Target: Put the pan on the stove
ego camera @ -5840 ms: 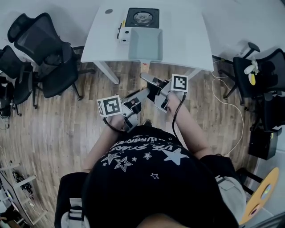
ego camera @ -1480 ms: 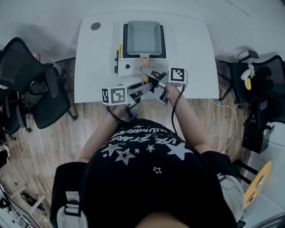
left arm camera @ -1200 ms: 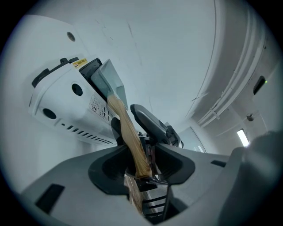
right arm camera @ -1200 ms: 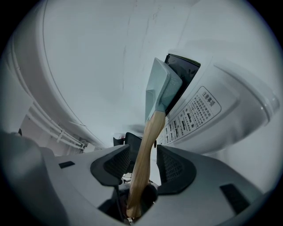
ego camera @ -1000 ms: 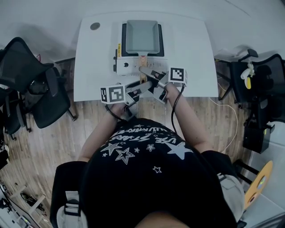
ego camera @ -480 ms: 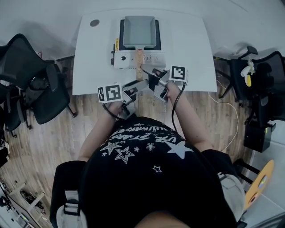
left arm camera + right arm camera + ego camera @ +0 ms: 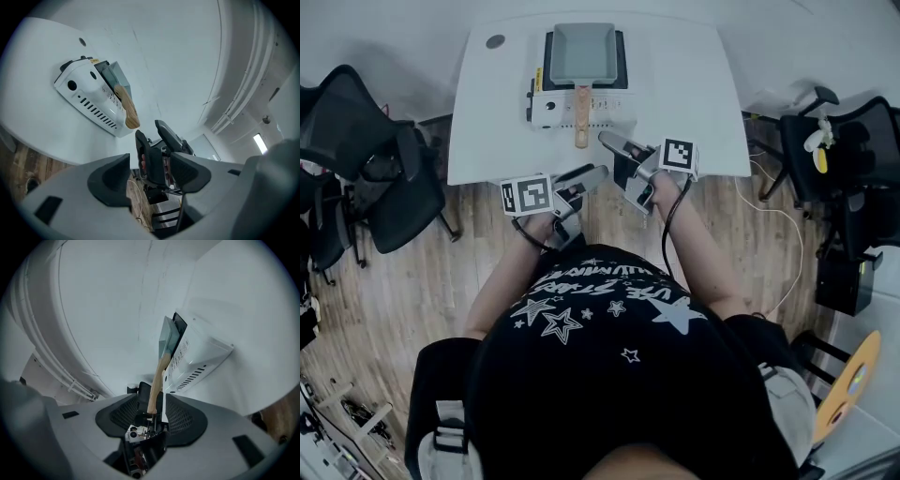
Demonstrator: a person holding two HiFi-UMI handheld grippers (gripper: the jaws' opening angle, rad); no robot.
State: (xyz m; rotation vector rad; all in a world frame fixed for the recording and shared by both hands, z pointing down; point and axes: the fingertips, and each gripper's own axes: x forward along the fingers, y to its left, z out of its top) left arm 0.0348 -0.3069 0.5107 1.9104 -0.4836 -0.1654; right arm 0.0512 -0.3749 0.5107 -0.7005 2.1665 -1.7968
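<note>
The grey rectangular pan sits on the portable stove at the back of the white table. Its wooden handle points toward me over the stove's white front. Both grippers hover near the table's front edge, clear of the handle. My left gripper is open and empty; in the left gripper view the stove and handle lie ahead to the left. My right gripper is open too, with the handle seen beyond its jaws.
Black office chairs stand left and right of the table. A small round disc lies at the table's back left corner. A white cable runs over the wooden floor at the right.
The pan went from the table in front of the stove onto the stove. In the last second both grippers drew back from the handle toward the table's front edge.
</note>
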